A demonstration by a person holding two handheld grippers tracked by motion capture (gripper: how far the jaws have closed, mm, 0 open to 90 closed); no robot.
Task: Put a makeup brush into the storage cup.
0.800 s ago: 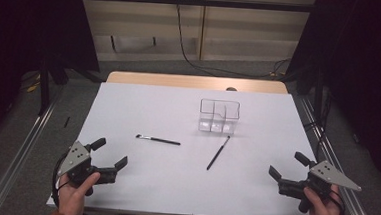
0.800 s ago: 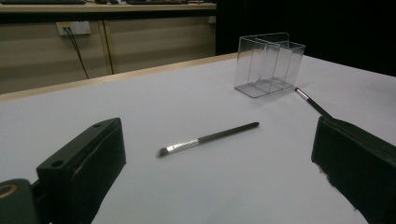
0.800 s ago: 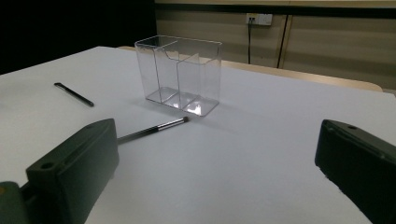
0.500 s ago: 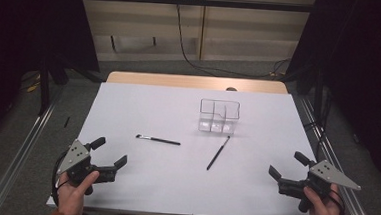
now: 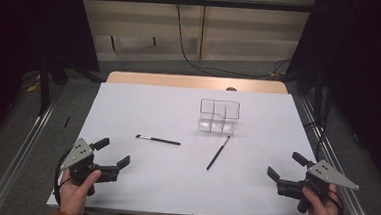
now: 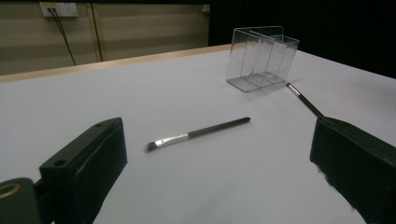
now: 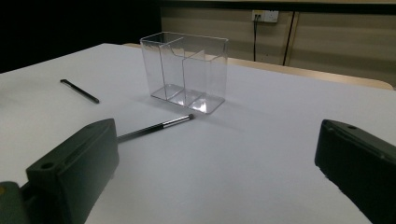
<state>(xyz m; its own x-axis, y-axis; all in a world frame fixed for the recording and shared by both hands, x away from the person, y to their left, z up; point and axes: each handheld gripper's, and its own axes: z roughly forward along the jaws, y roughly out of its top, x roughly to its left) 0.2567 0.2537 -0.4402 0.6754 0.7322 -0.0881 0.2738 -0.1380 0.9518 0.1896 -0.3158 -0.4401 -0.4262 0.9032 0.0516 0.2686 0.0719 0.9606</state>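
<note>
From the high view, I hold my left gripper [image 5: 110, 153] at the near left corner of the white table [image 5: 143, 109], jaws spread wide with nothing between them, and my right gripper [image 5: 286, 167] at the near right edge, equally agape and empty. Two thin brushes lie between them: the left brush [image 5: 158, 139] rests flat, its long axis running almost across the table, bristle end toward my left side, ahead and inward of my left gripper; the right brush [image 5: 218, 153] lies on a slant, its far tip just short of the clear organizer [image 5: 219, 116], which stands upright beyond both. My left hand looks nearer the left brush, and the slanted one lies well apart from both hands. In the left gripper view, the left brush [image 6: 198, 133] lies straight ahead between my two black jaws, crosswise to my line of approach, so I judge that a plain advance and a descent would let the jaws straddle its handle; the right brush [image 6: 303, 99] is partly cut off behind my right-hand jaw, and the clear organizer [image 6: 261, 58] stands past it. In the right gripper view, the right brush [image 7: 156, 127] runs out from behind my left-hand jaw, which hides its near end, toward the clear organizer [image 7: 187, 70]; the left brush [image 7: 79, 90] lies farther off. Whether the compartments hold anything small I cannot make out.
</note>
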